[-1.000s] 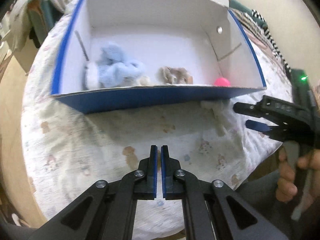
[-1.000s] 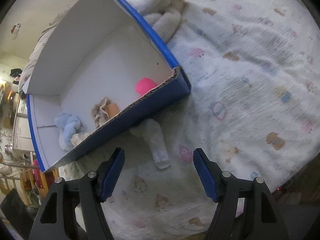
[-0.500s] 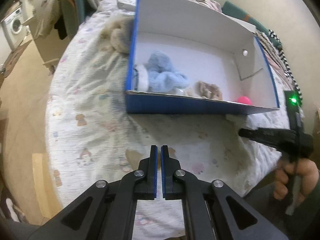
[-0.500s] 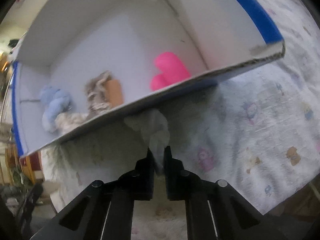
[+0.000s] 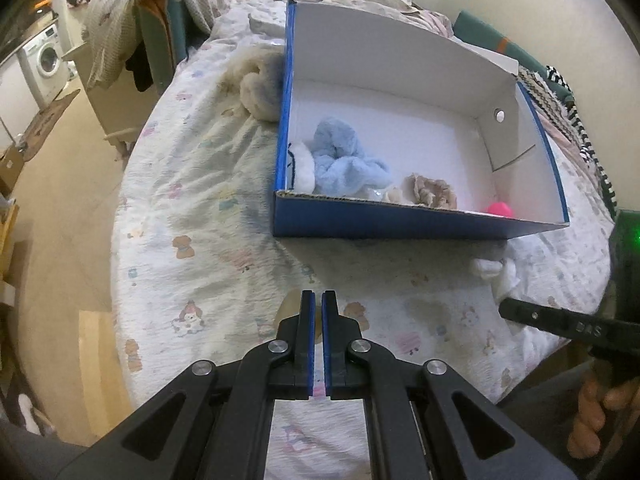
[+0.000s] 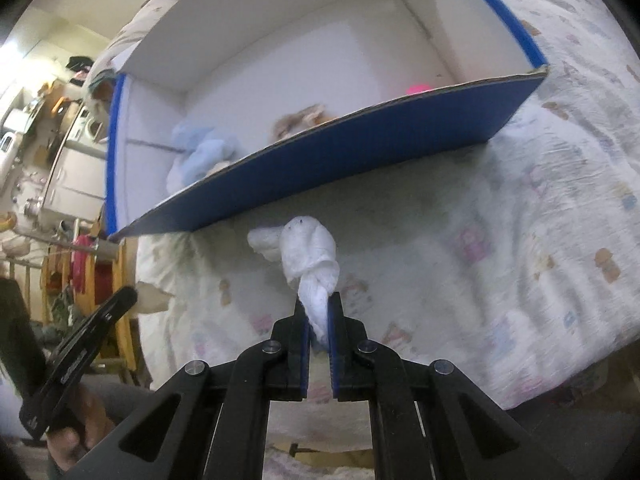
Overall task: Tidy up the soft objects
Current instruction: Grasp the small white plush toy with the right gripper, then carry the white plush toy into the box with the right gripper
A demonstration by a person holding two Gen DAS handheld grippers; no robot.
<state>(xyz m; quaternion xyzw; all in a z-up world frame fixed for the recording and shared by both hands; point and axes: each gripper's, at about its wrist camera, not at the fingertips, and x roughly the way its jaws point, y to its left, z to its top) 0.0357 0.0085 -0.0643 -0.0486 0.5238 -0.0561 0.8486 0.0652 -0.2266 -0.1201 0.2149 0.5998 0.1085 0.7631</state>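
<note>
A blue cardboard box [image 5: 400,224] with a white inside stands on the bed [image 5: 200,216]. In it lie a light blue plush [image 5: 344,160], a beige furry piece [image 5: 430,190] and a pink ball [image 5: 500,209]. My right gripper [image 6: 318,308] is shut on a white sock [image 6: 308,252] and holds it just in front of the box's blue front wall [image 6: 340,152]. The sock also shows in the left wrist view [image 5: 496,274], at the tip of the right gripper. My left gripper [image 5: 319,300] is shut and empty above the bed sheet, in front of the box.
A cream fluffy item [image 5: 260,88] lies against the box's left outer wall. A draped chair [image 5: 156,40] stands beyond the bed's left edge, with bare floor [image 5: 60,200] beside it. Striped fabric [image 5: 576,120] lies right of the box.
My right gripper closed on the white sock and has drawn it back from the box's front wall. My left gripper moved back and left, still shut.
</note>
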